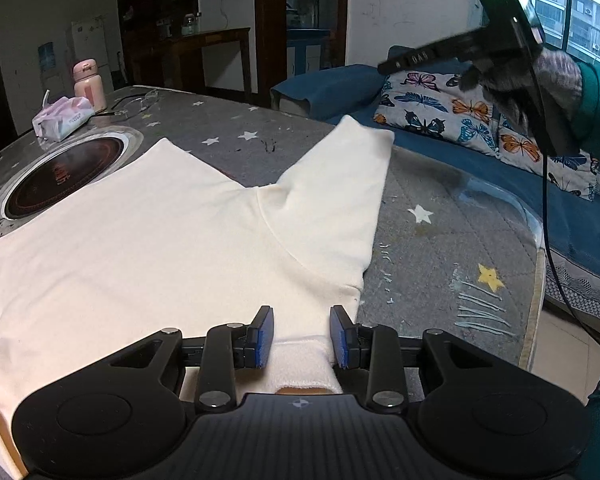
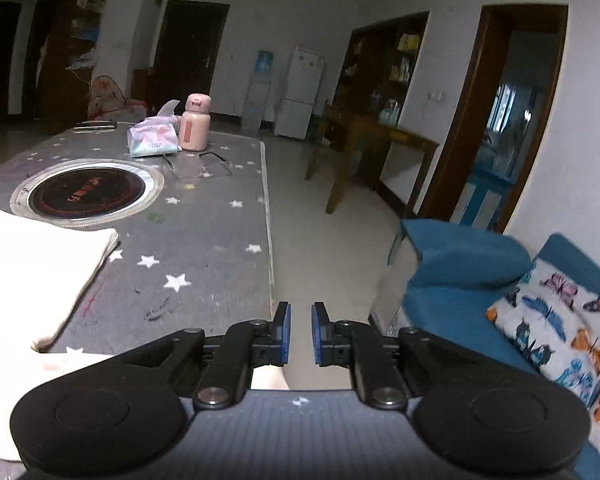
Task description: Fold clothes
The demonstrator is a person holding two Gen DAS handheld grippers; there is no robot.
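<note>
**Collar between my left fingers, right hand idle**

The cream shirt (image 1: pixel 152 240) lies flat on the starry table (image 1: pixel 440 216), one sleeve (image 1: pixel 336 184) angled toward the far edge. My left gripper (image 1: pixel 302 336) straddles the collar (image 1: pixel 304 364), fingers apart and not yet pinching. My right gripper (image 2: pixel 301 332) hovers off the table's edge, fingers parted and holding nothing. I should close low on the collar, catching both layers, and probably bring the right across to the sleeve so the fold stays square.

Dim indoor light, fisheye bending at edges, right wrist view motion-blurred.
</note>
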